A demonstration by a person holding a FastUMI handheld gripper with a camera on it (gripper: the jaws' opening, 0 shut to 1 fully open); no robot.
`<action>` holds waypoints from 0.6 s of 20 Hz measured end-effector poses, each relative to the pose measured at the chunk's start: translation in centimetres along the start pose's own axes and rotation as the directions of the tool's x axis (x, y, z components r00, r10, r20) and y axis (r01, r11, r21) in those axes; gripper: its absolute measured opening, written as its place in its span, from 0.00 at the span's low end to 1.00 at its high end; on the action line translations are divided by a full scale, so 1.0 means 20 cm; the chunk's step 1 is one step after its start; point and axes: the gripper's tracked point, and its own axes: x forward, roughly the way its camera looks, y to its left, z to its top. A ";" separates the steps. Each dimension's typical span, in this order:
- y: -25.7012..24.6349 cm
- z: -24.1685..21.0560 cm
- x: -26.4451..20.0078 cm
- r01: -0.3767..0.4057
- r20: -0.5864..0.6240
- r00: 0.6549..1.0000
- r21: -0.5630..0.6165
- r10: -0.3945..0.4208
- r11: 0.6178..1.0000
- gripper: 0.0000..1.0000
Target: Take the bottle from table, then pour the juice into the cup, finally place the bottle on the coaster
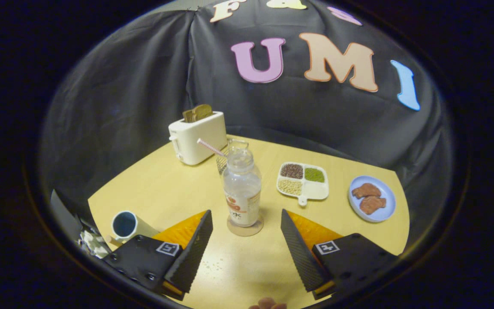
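A clear plastic bottle (242, 189) with an orange-and-white label stands upright on a round coaster (245, 227) on the yellow table (165, 184). It is just ahead of my fingers, in line with the gap between them. My gripper (246, 216) is open, with both fingers apart from the bottle and nothing held. A white cup (128, 225) with a dark inside sits beside my left finger, tilted toward me.
A white toaster (197, 137) with toast stands at the back, next to a wire holder (226, 156) with a striped straw. Right of the bottle lie a divided tray (302, 180) of beans and a blue plate (372, 198) with brown food. Fingertips of a hand (267, 304) show nearest me.
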 end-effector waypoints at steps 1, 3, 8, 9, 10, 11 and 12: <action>-0.03 0.06 -0.07 0.022 0.027 0.999 -0.007 -0.022 1.000 0.98; -0.07 0.19 -0.22 0.071 0.087 0.994 -0.023 -0.069 0.997 0.99; -0.21 0.54 -0.62 0.211 0.236 0.953 -0.059 -0.191 0.976 0.99; -0.23 0.60 -0.68 0.242 0.260 0.940 -0.058 -0.220 0.968 0.99; -0.26 0.65 -0.76 0.269 0.275 0.930 -0.053 -0.245 0.962 0.99; -0.27 0.70 -0.83 0.287 0.294 0.919 -0.039 -0.263 0.957 1.00; -0.28 0.75 -0.90 0.299 0.311 0.909 -0.017 -0.279 0.954 1.00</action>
